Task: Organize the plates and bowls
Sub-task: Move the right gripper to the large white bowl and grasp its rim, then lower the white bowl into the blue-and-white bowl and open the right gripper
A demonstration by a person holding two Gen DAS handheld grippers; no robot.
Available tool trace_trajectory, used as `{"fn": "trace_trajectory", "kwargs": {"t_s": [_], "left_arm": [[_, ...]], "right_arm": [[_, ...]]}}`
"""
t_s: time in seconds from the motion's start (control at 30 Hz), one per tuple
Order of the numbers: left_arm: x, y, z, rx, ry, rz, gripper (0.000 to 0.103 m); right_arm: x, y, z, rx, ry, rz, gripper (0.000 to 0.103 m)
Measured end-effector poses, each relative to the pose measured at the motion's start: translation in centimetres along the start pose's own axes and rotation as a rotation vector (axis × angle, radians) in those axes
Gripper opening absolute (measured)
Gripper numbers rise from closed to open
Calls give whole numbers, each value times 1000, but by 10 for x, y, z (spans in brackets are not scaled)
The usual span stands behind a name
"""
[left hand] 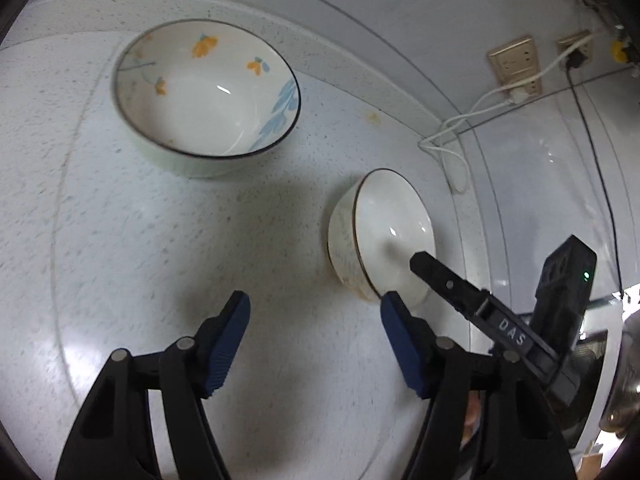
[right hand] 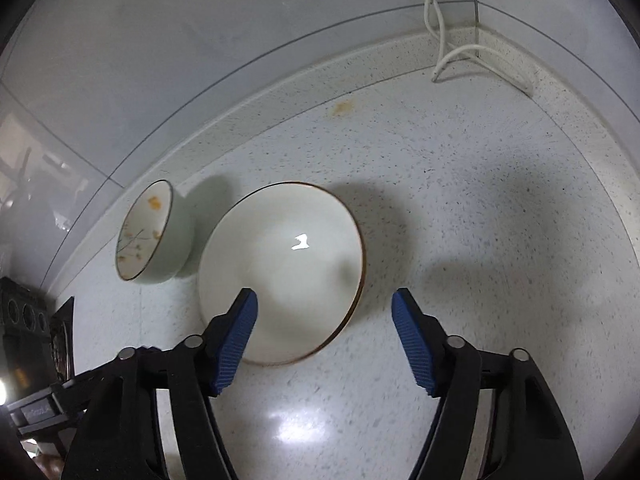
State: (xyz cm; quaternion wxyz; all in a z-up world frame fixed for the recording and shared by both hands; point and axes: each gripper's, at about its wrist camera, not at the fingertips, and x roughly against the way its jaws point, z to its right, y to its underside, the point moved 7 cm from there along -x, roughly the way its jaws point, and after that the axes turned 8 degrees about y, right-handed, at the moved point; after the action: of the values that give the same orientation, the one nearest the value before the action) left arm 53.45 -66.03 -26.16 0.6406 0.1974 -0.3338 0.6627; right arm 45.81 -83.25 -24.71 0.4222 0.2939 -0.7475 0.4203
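A large flower-painted bowl [left hand: 208, 88] stands on the speckled counter [left hand: 120, 220] at the upper left. It also shows in the right wrist view [right hand: 152, 232]. A smaller plain white bowl [left hand: 384, 236] with a dark rim stands to its right; it also shows in the right wrist view [right hand: 284, 264]. My left gripper [left hand: 316, 340] is open and empty, short of both bowls. My right gripper [right hand: 324, 336] is open over the near rim of the white bowl, holding nothing. One of its fingers [left hand: 444, 276] reaches over that bowl in the left wrist view.
The tiled wall [left hand: 360, 12] runs behind the counter. Wall sockets [left hand: 516, 64] with white and black cables [left hand: 452, 140] sit at the right corner. The white cable [right hand: 444, 52] rests on the counter's back corner. A metal object [left hand: 624, 376] lies at the far right.
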Motion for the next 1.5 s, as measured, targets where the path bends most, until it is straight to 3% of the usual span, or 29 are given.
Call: {"fn": "trace_trajectory", "kwargs": {"t_s": [0.17, 0.37, 0.4, 0.67, 0.83, 1.03, 1.27, 1.5], "left_arm": [[-31, -18, 5, -27, -22, -11, 54], [-60, -33, 5, -18, 42, -27, 24], [-61, -35, 7, -22, 56, -30, 20], [-44, -21, 4, 9, 57, -46, 18], [-6, 7, 4, 26, 82, -33, 17], [67, 52, 3, 47, 126, -16, 16], [166, 114, -16, -15, 128, -17, 16], [210, 194, -52, -46, 76, -59, 16]], "right_arm": [[-21, -10, 3, 6, -16, -33, 42], [-43, -10, 12, -16, -45, -70, 18], [-46, -10, 13, -17, -46, -76, 18], [-42, 7, 6, -22, -84, -84, 15], [-14, 28, -8, 12, -82, -73, 15], [41, 63, -36, 47, -103, -48, 15], [115, 136, -93, 154, -78, -13, 15], [141, 222, -129, 242, -45, -35, 15]]}}
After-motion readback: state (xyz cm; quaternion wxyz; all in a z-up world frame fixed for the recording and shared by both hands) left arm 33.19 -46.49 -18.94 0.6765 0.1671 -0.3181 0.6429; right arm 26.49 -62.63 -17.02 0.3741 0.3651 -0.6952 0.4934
